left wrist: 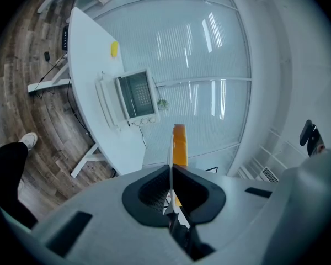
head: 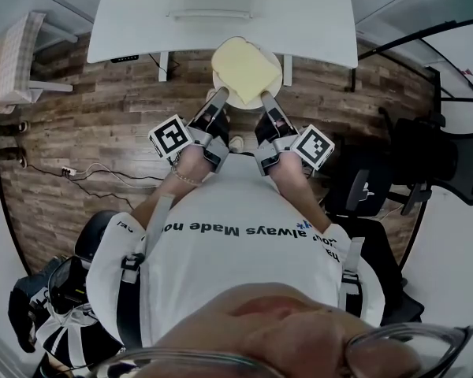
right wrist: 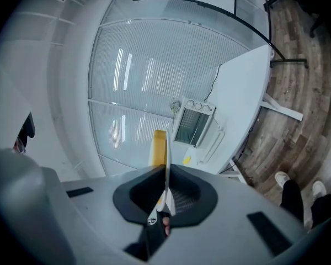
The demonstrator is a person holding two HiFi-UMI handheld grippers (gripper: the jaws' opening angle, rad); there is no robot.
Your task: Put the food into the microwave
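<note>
Food [head: 244, 69] rides on a round white plate [head: 221, 83] held out in front of the person's chest, over the wooden floor [head: 94, 124] and just short of the white table [head: 315, 22]. The left gripper [head: 219, 95] pinches the plate's near-left rim and the right gripper [head: 266, 99] its near-right rim, both hands close together with forearms angled inward. In the left gripper view the left gripper [left wrist: 171, 189] has its jaws clamped on the thin rim of the plate [left wrist: 171, 148], seen edge-on, with the food [left wrist: 180, 145] just right of it. In the right gripper view the right gripper [right wrist: 165, 195] is likewise pressed tight on the plate [right wrist: 166, 148], the food [right wrist: 159, 145] to its left.

Ahead, the microwave [left wrist: 133, 95] sits on the table [left wrist: 88, 93], its windowed front toward the person. A small yellow object [left wrist: 115, 48] lies on the table well apart from it. A black chair [head: 441, 156] stands to the right.

Pale yellow, flat and roughly square, the slab covers most of the plate, one corner reaching past the rim
</note>
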